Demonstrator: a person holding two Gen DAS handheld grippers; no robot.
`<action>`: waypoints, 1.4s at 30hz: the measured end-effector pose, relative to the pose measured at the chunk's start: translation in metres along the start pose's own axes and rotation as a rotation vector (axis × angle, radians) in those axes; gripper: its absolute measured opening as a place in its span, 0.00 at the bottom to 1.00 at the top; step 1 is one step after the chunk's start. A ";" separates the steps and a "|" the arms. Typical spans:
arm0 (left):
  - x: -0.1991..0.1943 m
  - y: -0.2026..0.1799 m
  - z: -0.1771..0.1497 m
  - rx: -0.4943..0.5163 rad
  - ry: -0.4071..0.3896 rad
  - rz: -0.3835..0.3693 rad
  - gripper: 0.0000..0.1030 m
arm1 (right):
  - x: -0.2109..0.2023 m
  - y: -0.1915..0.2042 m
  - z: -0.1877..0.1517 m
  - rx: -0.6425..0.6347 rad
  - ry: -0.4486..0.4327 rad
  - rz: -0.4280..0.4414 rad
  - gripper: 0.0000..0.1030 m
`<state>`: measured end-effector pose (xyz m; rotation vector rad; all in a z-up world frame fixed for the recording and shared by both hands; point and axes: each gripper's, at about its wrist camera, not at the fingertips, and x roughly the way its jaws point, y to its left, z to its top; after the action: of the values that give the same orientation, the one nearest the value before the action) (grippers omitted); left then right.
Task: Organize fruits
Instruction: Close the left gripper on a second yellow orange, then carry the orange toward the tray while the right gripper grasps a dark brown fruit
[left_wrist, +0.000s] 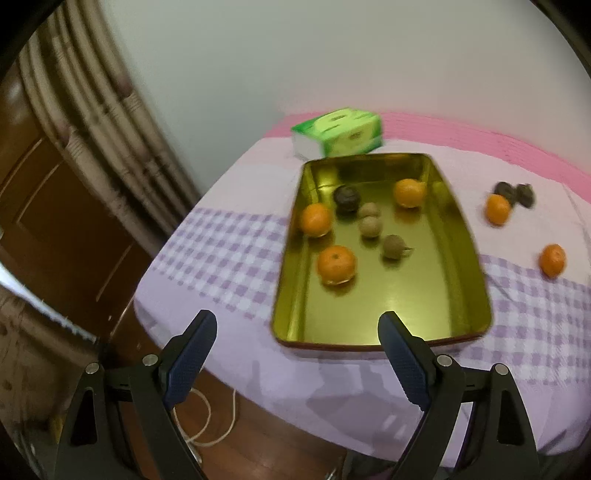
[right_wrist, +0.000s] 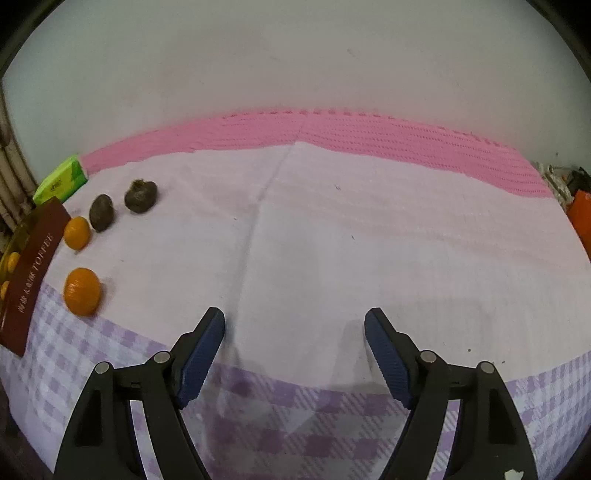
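A gold tin tray (left_wrist: 469, 266) lies on the cloth-covered table. It holds three oranges (left_wrist: 336, 265), a dark round fruit (left_wrist: 347, 198) and three small brown fruits (left_wrist: 370, 226). Two oranges (left_wrist: 552, 260) and two dark fruits (left_wrist: 515, 194) lie on the cloth to the tray's right; they also show in the right wrist view as oranges (right_wrist: 82, 291) and dark fruits (right_wrist: 140, 196). My left gripper (left_wrist: 297, 326) is open and empty before the tray's near edge. My right gripper (right_wrist: 294, 325) is open and empty above bare cloth, right of the loose fruit.
A green tissue pack (left_wrist: 338, 133) stands behind the tray. The tray's dark red side (right_wrist: 33, 273) shows at the right wrist view's left edge. The table edge drops to a wooden floor with a white cord (left_wrist: 207, 417) at lower left. A curtain hangs at left.
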<state>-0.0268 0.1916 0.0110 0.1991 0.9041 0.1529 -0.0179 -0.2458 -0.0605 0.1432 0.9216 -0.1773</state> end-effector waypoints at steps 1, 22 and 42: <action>-0.005 -0.004 0.001 0.017 -0.022 -0.020 0.86 | 0.003 0.000 -0.001 0.003 0.003 0.002 0.74; 0.056 -0.184 0.128 0.375 0.099 -0.531 0.67 | -0.001 -0.018 -0.001 0.073 -0.037 0.132 0.92; 0.077 -0.195 0.112 0.291 0.184 -0.570 0.37 | -0.007 -0.016 0.004 0.040 -0.072 0.239 0.93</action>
<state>0.1180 0.0073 -0.0263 0.1916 1.1314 -0.4987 -0.0225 -0.2620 -0.0533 0.2804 0.8225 0.0204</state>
